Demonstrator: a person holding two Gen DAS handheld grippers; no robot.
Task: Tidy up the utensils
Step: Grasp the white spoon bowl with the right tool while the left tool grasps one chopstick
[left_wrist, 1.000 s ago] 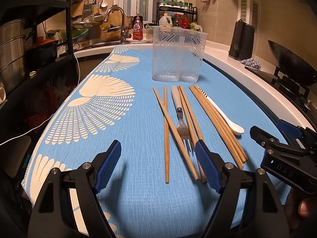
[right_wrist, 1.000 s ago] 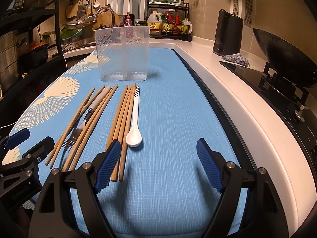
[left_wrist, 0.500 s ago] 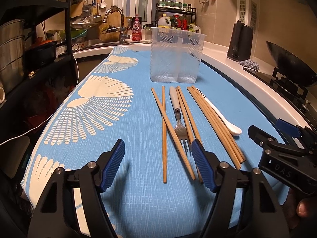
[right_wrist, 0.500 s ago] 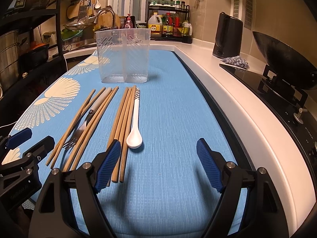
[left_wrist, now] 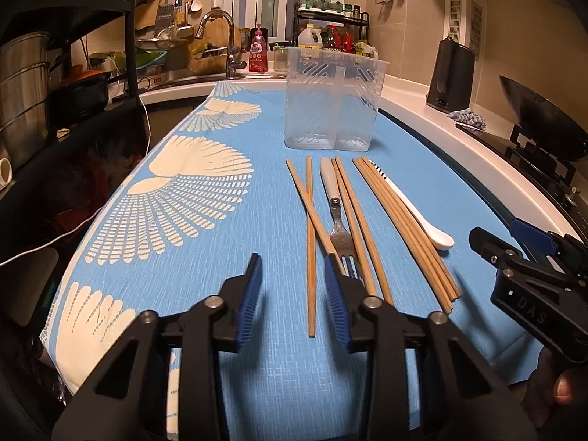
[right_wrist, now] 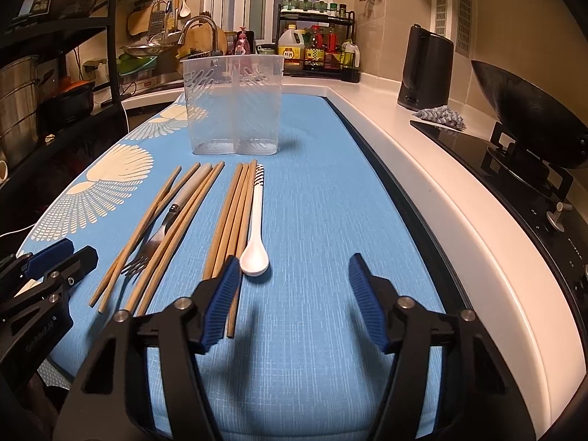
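Several wooden chopsticks [left_wrist: 310, 235] [right_wrist: 235, 213], a fork [left_wrist: 336, 217] [right_wrist: 167, 220] and a white spoon [left_wrist: 422, 213] [right_wrist: 255, 228] lie in a row on the blue cloth. A clear two-compartment plastic holder [left_wrist: 330, 103] [right_wrist: 235, 106] stands upright behind them, with nothing in it. My left gripper [left_wrist: 294, 297] is open but partly narrowed, empty, just short of the near chopstick ends. My right gripper [right_wrist: 294, 297] is open and empty, its left finger [right_wrist: 220, 301] over the right chopstick bundle's near ends, beside the spoon bowl.
A blue cloth with white shell prints [left_wrist: 183, 202] covers the counter. A stove with a dark wok [right_wrist: 525, 117] and a black kettle [right_wrist: 426, 70] stand at the right. A sink [left_wrist: 220, 44], a bottle rack [right_wrist: 316, 51] and dark pot shelves [left_wrist: 33, 84] stand behind and left.
My left gripper's fingers have closed in from wide open to a narrower gap. My right gripper's gap narrowed a little. Both views shifted slightly; the utensils have not moved.
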